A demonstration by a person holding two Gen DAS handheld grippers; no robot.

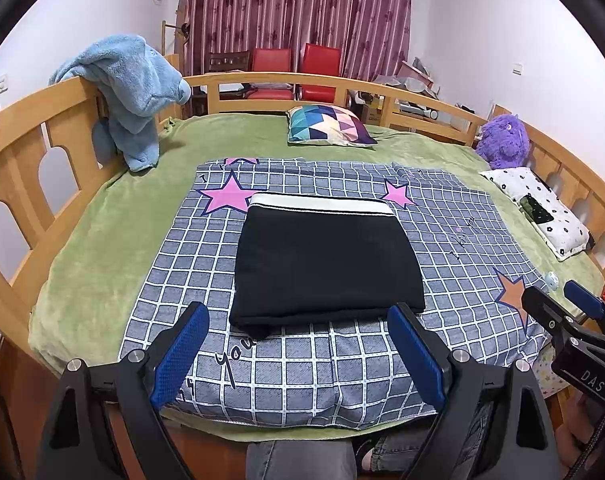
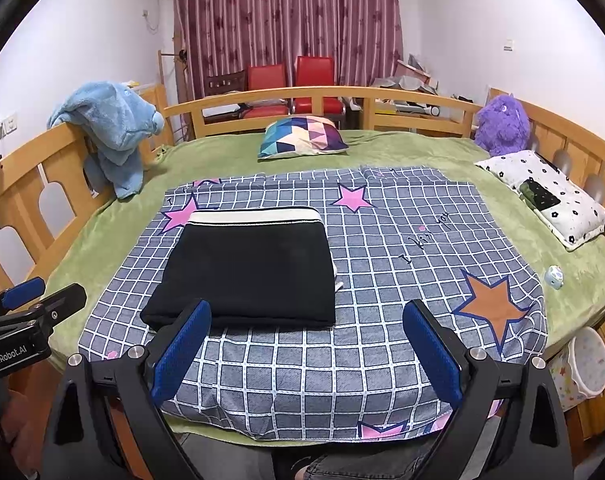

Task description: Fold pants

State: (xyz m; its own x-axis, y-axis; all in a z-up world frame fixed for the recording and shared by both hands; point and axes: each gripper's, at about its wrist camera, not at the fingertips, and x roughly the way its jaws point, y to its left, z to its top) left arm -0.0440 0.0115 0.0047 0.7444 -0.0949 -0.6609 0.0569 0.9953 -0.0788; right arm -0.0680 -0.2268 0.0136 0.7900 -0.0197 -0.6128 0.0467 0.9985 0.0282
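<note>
The black pants (image 1: 322, 264) lie folded into a flat rectangle on the grey checked sheet (image 1: 302, 376), with the white waistband (image 1: 322, 204) at the far edge. They also show in the right wrist view (image 2: 250, 268). My left gripper (image 1: 298, 356) is open and empty, held just in front of the pants' near edge. My right gripper (image 2: 306, 352) is open and empty, to the right of the pants' near edge. Each gripper shows at the edge of the other's view: the right one (image 1: 570, 316), the left one (image 2: 30, 308).
The checked sheet lies on a green blanket (image 1: 102, 240) on a bed with a wooden rail (image 1: 22, 160). A blue fleece (image 1: 134, 96) hangs on the left rail. A patterned cushion (image 1: 330, 124), a purple plush toy (image 1: 502, 140) and a white flowered pillow (image 1: 542, 208) lie at the far and right sides.
</note>
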